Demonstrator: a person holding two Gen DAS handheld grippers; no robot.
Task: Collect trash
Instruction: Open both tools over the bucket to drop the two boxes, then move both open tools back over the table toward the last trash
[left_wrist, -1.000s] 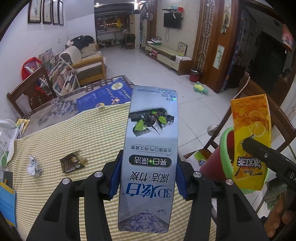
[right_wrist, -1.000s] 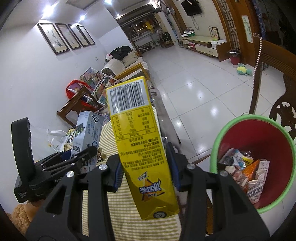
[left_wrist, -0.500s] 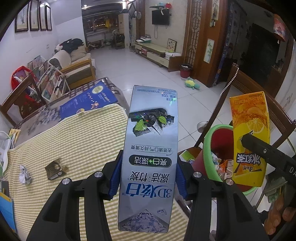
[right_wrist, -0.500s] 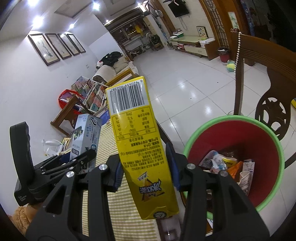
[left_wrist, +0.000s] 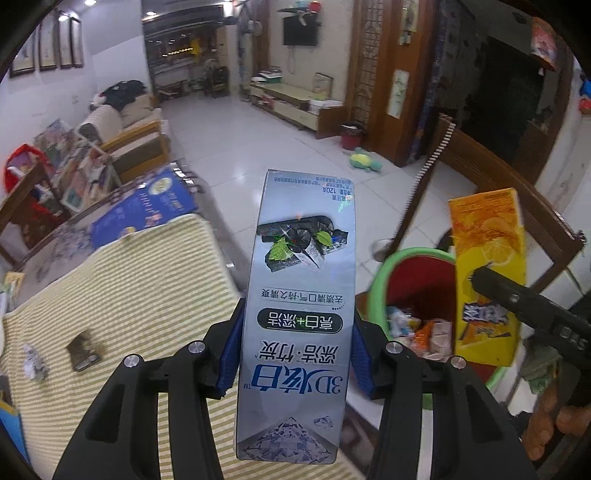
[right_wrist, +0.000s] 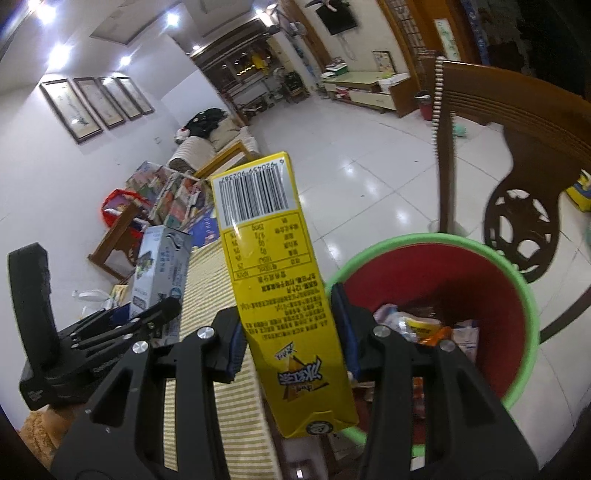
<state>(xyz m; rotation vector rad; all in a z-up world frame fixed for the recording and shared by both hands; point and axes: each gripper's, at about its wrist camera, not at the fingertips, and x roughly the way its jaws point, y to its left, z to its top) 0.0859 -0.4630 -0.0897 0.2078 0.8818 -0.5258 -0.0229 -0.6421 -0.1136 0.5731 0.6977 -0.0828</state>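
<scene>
My left gripper (left_wrist: 291, 354) is shut on a silver toothpaste box (left_wrist: 303, 295) and holds it upright over the table's right edge. My right gripper (right_wrist: 288, 343) is shut on a yellow drink carton (right_wrist: 280, 288) and holds it just left of the rim of a red bin with a green rim (right_wrist: 524, 295). The bin (left_wrist: 380, 280) holds several wrappers. In the left wrist view the carton (left_wrist: 487, 266) hangs over the bin's right side. The toothpaste box (right_wrist: 162, 266) shows at the left of the right wrist view.
A crumpled paper (left_wrist: 33, 363) and a small dark packet (left_wrist: 83, 349) lie on the striped tablecloth (left_wrist: 147, 280). A blue booklet (left_wrist: 144, 210) lies at the table's far end. A wooden chair (right_wrist: 517, 184) stands behind the bin.
Both grippers have moved right with their boxes. The bin now lies closer and more open to view; the yellow carton is over its rim.
</scene>
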